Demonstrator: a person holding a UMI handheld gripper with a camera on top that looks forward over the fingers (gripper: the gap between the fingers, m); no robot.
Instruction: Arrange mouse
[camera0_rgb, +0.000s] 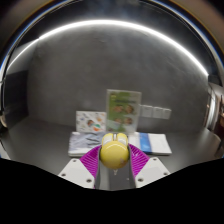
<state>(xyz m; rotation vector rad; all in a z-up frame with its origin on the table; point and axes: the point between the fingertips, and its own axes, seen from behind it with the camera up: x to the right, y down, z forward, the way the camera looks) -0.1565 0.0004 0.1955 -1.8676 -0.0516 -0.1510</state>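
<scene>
A small, rounded yellow plastic mouse (113, 152) sits between the two fingers of the gripper (113, 160), its domed back turned up and its long axis running straight ahead along the line of the fingers, so that one end points away over the table and the other back toward the camera; which end is the front cannot be told. The magenta pads (90, 159) lie against its left and right flanks with no gap showing on either side, so the fingers are clenched on the mouse, which fills the space between their tips. Whether its underside rests on the grey table top (60, 110) or is lifted clear of it cannot be made out. Just beyond the fingers lie several flat printed papers or booklets: a green-and-white upright card (121, 107) standing behind the mouse, a white sheet with coloured pictures (88, 122) to its left, and a pale blue-and-white leaflet (152, 142) lying flat to the right.
</scene>
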